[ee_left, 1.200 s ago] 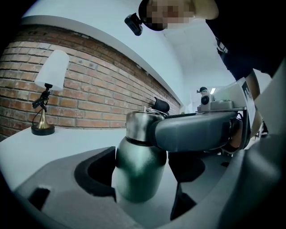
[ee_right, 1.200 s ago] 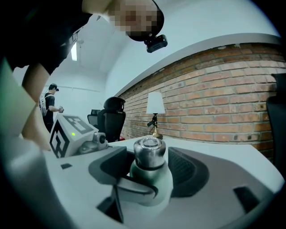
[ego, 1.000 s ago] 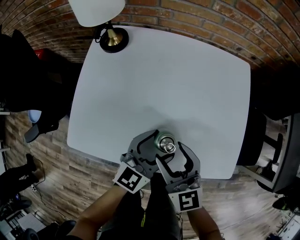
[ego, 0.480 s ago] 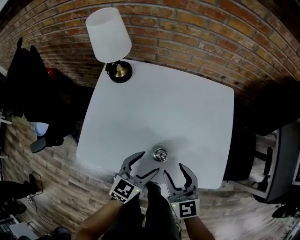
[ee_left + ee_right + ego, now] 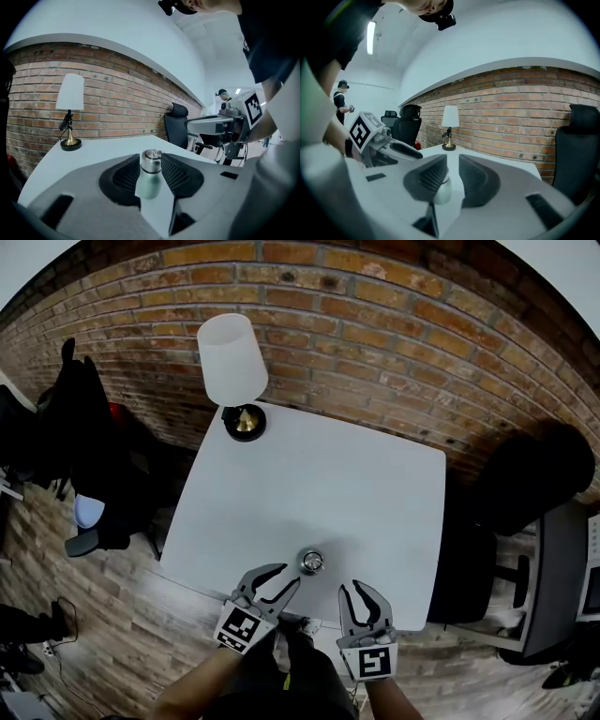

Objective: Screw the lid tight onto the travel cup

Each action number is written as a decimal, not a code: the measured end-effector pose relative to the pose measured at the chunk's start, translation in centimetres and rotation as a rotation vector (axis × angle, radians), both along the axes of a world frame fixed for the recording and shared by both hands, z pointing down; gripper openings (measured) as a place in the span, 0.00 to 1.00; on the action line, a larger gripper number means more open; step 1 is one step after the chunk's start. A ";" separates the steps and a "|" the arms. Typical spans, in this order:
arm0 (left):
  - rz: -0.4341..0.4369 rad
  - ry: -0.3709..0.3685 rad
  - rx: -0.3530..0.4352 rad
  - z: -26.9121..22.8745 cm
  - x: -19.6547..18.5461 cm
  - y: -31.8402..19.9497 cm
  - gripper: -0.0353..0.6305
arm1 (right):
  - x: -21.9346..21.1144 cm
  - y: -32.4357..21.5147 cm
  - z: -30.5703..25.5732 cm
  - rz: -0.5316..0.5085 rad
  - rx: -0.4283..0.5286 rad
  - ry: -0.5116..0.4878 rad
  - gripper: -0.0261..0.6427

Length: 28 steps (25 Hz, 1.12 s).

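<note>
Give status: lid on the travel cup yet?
Done, apparently: lid sits on the travel cup, upright on the table; tightness not visible. In hand: nothing; left tool and right tool are clear of it, jaws have just been closing on nothing. Left: likely nothing.

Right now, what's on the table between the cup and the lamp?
Nothing. In the head view, the table is bare white top all the way from the cup to the lamp.

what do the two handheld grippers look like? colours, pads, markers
Both alike: left gripper and right gripper have grey bodies, curved jaws lined with black ribbed pads, and a white cube with a black square marker. Jaws have just been closing, nothing between them.
</note>
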<state>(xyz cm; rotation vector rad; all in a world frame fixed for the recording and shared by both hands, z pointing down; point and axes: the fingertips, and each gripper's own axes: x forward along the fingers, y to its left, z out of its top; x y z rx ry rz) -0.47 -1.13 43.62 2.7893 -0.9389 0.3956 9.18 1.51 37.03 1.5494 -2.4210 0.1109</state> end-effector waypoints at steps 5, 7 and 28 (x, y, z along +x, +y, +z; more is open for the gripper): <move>-0.002 0.019 0.031 -2.3 0.3 -0.2 0.15 | 0.3 -0.1 -1.9 0.014 0.027 0.012 0.07; -0.004 0.027 0.044 -3.3 0.5 -0.2 0.13 | 0.7 0.0 -2.7 0.024 0.047 0.010 0.06; -0.095 0.160 0.263 -19.4 -1.4 0.8 0.09 | 6.9 2.0 -11.8 0.124 0.192 -0.032 0.06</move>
